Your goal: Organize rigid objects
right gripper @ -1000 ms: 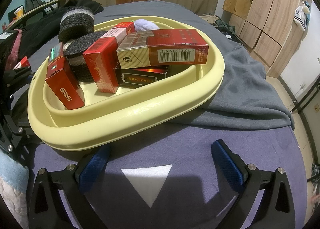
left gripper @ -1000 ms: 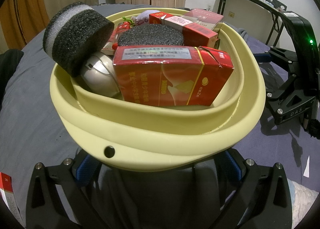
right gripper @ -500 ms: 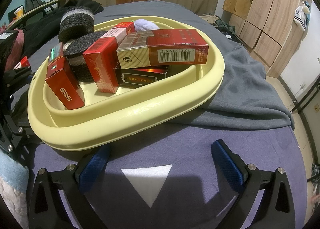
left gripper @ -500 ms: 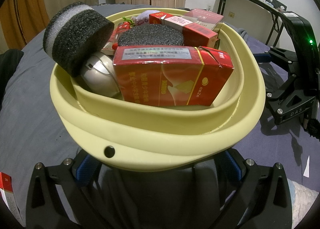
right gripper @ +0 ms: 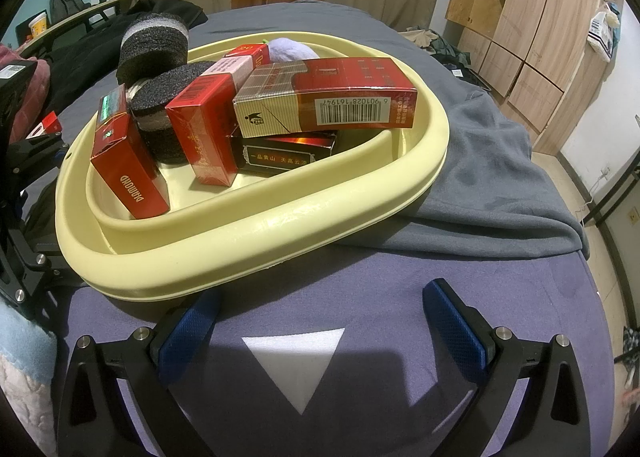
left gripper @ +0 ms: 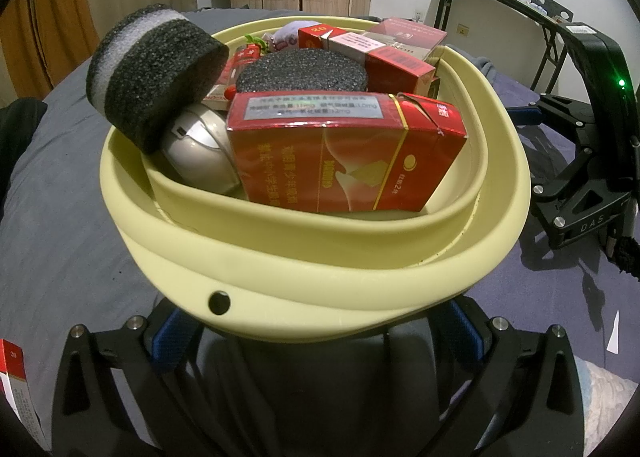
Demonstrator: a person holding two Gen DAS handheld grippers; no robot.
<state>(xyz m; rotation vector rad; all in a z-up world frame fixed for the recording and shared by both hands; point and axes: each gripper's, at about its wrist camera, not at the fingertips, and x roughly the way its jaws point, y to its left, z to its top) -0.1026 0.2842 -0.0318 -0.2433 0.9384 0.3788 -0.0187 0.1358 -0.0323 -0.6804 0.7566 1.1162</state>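
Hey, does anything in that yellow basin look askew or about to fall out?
Yes. The black foam roll sits tilted on the basin rim, overhanging its edge, and the barcoded box lies slanted across other boxes.

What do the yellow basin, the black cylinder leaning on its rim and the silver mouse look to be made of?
Basin: probably soft matte plastic or silicone, since its wall sits in smooth concentric folds. Cylinder: foam, with a coarse porous black surface and a pale band. Mouse: likely hard plastic with a satin silver finish that shows soft highlights.
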